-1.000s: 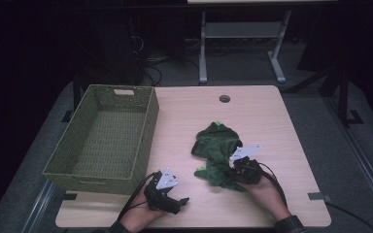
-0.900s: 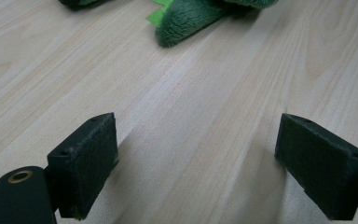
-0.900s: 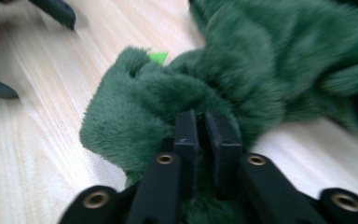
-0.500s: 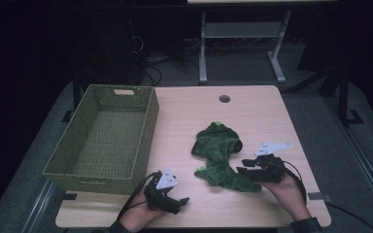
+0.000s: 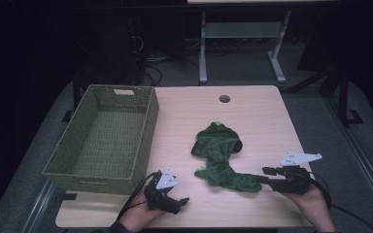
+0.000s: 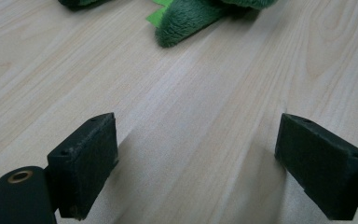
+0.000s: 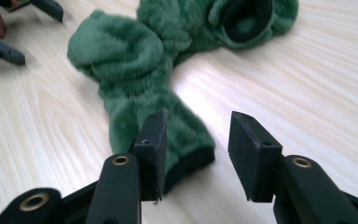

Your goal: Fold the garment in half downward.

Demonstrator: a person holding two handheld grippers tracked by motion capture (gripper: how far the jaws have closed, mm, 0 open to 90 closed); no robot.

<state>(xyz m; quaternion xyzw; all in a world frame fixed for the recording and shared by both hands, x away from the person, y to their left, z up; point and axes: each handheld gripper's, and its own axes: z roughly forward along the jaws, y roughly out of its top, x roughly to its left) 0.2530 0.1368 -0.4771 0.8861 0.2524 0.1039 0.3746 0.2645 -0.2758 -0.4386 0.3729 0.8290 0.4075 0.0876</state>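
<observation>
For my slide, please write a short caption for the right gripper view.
Right gripper, jaws open after releasing, at the dark-edged end of a green fleece garment lying on the wooden table.

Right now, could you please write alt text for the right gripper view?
The open claw hovers at the dark-hemmed end of a green fleece garment lying on a pale wooden table; the hem lies just ahead of the jaws, unpinched.

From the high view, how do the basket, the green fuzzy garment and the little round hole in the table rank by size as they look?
Largest to smallest in the high view:
1. The woven basket, clearly the biggest.
2. The green fuzzy garment, stretched out on the table.
3. The round hole, far the smallest, though it sits farthest from the camera.
</observation>
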